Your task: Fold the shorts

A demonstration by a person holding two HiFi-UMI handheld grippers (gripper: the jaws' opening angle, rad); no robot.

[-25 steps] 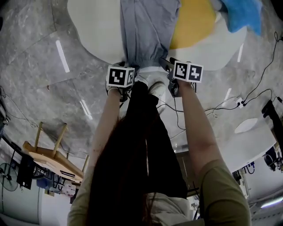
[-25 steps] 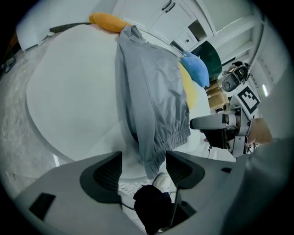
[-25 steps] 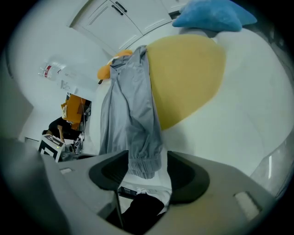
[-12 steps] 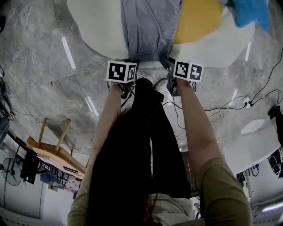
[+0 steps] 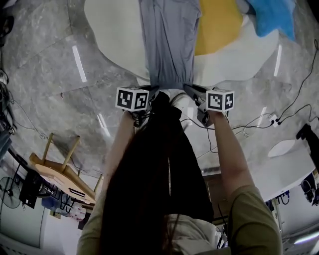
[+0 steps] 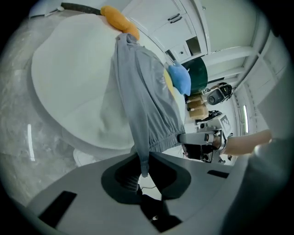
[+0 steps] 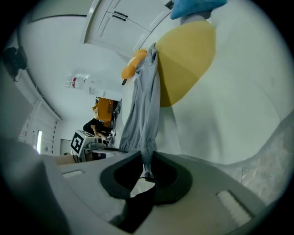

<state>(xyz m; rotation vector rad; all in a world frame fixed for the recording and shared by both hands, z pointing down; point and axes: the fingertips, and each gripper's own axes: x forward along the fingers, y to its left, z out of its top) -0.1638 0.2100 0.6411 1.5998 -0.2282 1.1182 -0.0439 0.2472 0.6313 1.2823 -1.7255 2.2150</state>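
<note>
Item: grey shorts [image 5: 168,45], long axis running away from me across the white counter [image 5: 114,40]. Near band stretched between my left gripper [image 5: 149,92] and right gripper [image 5: 193,92]. The fingers have just closed, each pair pinching one corner.

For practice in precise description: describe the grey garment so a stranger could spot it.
Find the big white round table. Down its middle, far side to near edge, stretch the grey shorts. Unlike the yellow patch and blue cloth to their right, they are long, grey and gathered at an elastic waistband.
</note>
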